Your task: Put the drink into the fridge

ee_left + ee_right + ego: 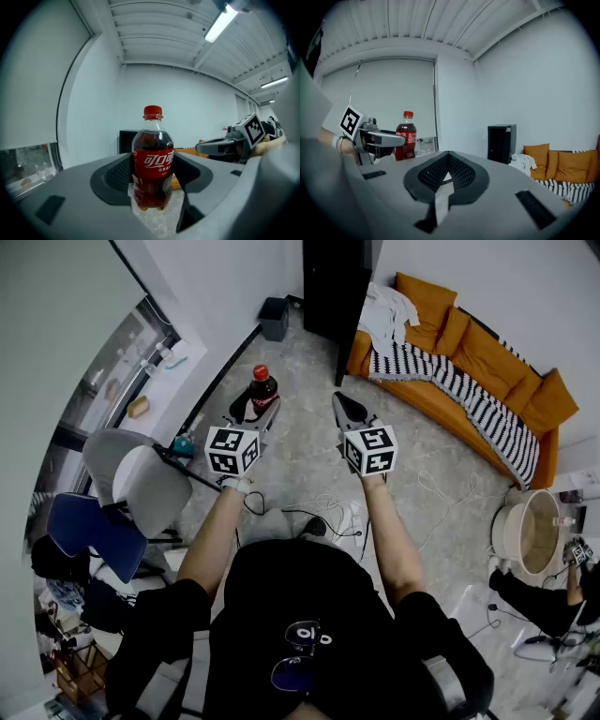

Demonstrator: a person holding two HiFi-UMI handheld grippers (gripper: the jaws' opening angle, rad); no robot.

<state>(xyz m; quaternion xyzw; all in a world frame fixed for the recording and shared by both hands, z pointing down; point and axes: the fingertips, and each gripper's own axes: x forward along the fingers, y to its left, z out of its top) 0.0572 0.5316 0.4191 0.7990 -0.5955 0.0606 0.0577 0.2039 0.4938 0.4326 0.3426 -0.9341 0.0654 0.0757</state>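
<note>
- Cola bottle (153, 161), red cap and red label, stands upright between the jaws of the left gripper (255, 414). The jaws are spread wide and press on both its sides, so it's a firm grasp.
- The dark drink fills it nearly to the neck, and the cap rises clear above the jaws.
- In the head view the bottle hangs in the air above the pale floor (309, 460), out ahead of the person's left forearm (214, 535).
- Over on the right, the right gripper (447, 161) is clenched. Its jaws meet at the tips with nothing in them.
- The two grippers sit side by side and apart, both aimed toward the far side of the room.
- White cables (323, 512) snake over the floor near the person's feet.
- Far ahead, a tall black cabinet (333, 282) stands against the white wall, with a small dark bin (275, 318) just to its left.
- Right of the cabinet runs an orange sofa (478, 352). A white cloth (389, 310) is heaped on its far end and a black-and-white striped blanket (469, 390) is draped along the seat.
- On the left, a grey chair (131, 474) has a blue chair (89, 531) nearer beside it.
- Far right, a round pale tub (530, 531) sits on the floor.
</note>
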